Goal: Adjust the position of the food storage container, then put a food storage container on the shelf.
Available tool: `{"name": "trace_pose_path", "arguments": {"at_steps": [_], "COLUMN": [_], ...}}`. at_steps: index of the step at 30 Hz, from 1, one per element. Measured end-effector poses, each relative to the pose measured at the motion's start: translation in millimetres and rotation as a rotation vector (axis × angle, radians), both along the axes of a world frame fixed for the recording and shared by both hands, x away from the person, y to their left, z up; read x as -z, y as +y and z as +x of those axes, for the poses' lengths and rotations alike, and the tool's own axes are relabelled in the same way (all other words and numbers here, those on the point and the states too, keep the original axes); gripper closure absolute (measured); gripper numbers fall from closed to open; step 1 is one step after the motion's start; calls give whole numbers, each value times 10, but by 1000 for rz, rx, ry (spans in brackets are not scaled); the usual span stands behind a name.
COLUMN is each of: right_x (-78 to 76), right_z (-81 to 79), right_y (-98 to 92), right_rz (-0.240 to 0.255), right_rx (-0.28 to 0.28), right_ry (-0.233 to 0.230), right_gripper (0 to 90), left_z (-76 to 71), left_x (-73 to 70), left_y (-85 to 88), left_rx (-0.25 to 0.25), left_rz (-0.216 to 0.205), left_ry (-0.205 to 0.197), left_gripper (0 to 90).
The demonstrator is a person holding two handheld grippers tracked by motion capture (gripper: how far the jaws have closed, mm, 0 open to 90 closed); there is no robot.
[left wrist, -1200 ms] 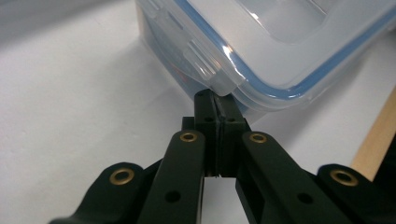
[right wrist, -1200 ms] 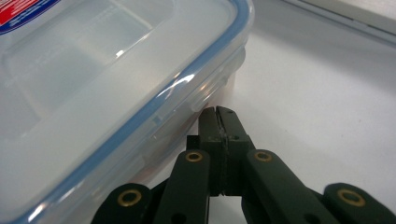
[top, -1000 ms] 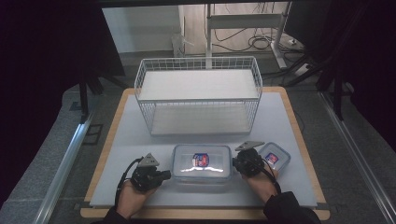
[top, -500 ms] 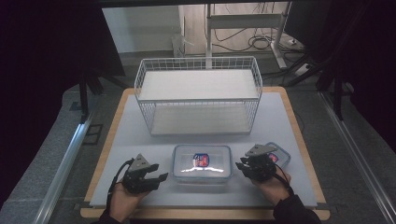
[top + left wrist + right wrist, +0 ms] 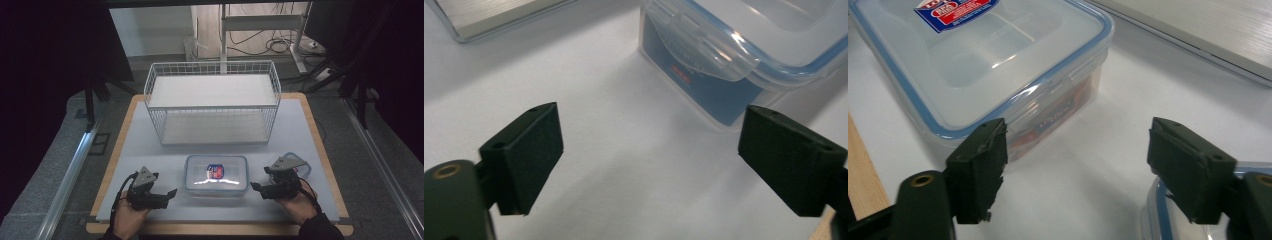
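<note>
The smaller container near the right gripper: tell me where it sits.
In the high view the smaller container sits on the table's right side, just behind the right gripper, right of the large lidded container.

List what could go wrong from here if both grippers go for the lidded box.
1. The small container sits right beside the right gripper; a sideways move could knock it.
2. Both the right and the left gripper are open and clear of the box; closing unevenly might slide it across the smooth table.
3. A latch looks raised, so the lid may pop if lifted.
</note>
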State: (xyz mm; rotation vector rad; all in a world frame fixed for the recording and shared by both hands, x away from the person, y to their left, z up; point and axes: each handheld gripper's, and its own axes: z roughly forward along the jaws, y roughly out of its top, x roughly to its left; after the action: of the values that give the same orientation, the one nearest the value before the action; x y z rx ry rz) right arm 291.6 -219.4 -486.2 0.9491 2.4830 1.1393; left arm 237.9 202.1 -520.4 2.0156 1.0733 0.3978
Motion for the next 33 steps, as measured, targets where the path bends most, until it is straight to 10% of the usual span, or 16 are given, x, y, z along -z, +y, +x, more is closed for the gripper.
{"name": "trace_pose_path", "arguments": {"at_steps": [16, 33], "right_x": [4, -51], "right_z": [34, 175], "right_y": [25, 248], "right_rz": [28, 42], "right_rx": [-20, -43], "right_ry": [13, 176], "right_gripper": [125, 59], "left_z": [71, 523], "left_x": [-42, -145], "left_y": [-5, -261], "left_rx": [27, 178], "left_rz": [-35, -139], "left_ry": [-13, 171], "left_gripper": [39, 11]}}
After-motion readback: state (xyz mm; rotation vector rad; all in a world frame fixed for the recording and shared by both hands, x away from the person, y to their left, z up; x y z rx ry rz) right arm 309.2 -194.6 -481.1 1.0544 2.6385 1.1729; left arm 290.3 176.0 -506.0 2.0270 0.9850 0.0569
